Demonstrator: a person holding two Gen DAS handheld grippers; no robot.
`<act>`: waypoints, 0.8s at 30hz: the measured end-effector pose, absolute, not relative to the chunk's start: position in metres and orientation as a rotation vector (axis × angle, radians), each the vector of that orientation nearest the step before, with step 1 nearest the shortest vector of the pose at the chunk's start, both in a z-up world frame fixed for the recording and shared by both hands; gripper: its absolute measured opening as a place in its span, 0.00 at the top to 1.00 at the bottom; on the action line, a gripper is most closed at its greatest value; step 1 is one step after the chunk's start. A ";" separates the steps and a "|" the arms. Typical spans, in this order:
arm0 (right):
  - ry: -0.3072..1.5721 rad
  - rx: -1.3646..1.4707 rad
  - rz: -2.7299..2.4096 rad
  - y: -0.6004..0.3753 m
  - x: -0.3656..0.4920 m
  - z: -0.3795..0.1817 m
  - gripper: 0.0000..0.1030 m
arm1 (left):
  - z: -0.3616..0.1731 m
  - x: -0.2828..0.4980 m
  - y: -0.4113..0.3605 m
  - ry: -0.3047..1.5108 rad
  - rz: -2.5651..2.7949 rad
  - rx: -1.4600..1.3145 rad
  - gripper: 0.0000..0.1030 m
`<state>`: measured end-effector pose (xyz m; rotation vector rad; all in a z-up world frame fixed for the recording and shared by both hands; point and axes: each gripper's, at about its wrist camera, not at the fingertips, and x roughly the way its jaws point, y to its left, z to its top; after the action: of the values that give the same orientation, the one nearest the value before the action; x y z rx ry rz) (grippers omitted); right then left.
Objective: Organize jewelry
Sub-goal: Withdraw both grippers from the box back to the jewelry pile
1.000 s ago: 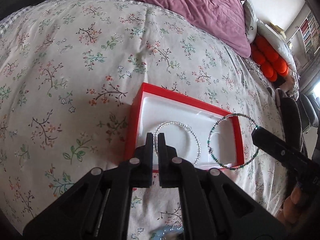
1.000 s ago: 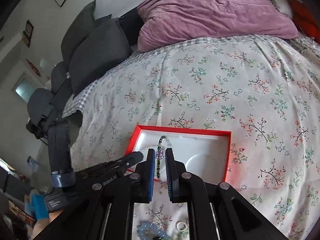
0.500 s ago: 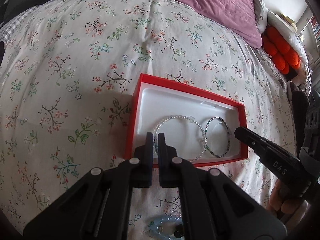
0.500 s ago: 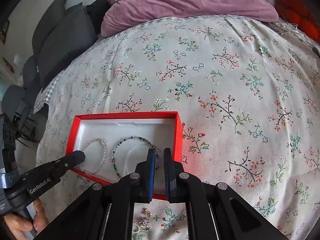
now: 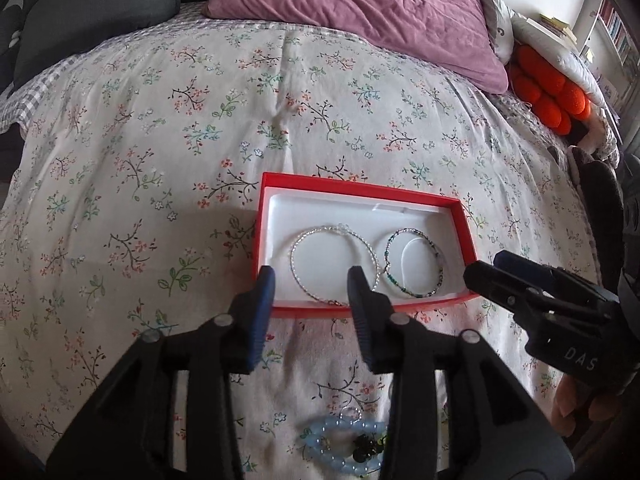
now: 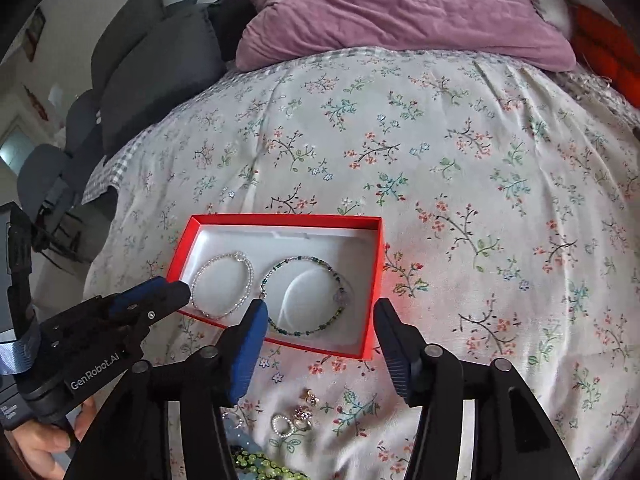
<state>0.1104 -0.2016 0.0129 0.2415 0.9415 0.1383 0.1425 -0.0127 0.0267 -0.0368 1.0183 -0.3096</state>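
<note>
A red box (image 5: 362, 187) with a white liner lies on the floral bedspread; it also shows in the right wrist view (image 6: 280, 220). Inside lie a clear beaded bracelet (image 5: 334, 264) (image 6: 222, 284) and a green beaded bracelet (image 5: 414, 262) (image 6: 306, 296), side by side. My left gripper (image 5: 310, 286) is open and empty over the box's near edge. My right gripper (image 6: 318, 318) is open and empty over the box's near right corner. A light blue bead bracelet (image 5: 344, 440) and small rings and earrings (image 6: 294, 416) lie on the bedspread in front of the box.
A purple pillow (image 5: 360, 12) and grey cushions (image 6: 156, 64) lie at the head of the bed. An orange cushion (image 5: 548, 96) sits at the far right. A green beaded piece (image 6: 260, 466) lies at the near edge.
Both grippers have opened from shut. The green bracelet, held up by the right gripper a second ago, now lies in the box. Both grippers have drawn back and higher.
</note>
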 end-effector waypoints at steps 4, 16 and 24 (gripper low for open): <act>0.925 0.245 0.140 -0.209 0.092 0.025 0.42 | 0.034 0.129 -0.007 1.009 -0.297 -0.023 0.43; 0.966 0.125 0.075 -0.218 0.031 0.034 0.24 | 0.045 0.080 0.012 1.023 -0.193 0.057 0.05; 1.009 0.027 0.092 -0.212 0.001 0.022 0.20 | 0.039 0.056 0.017 1.040 -0.207 0.104 0.02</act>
<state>0.0011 -0.2115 0.0222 0.0274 1.0093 0.0917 0.0563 0.0170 0.0388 0.1035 1.0395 -0.2072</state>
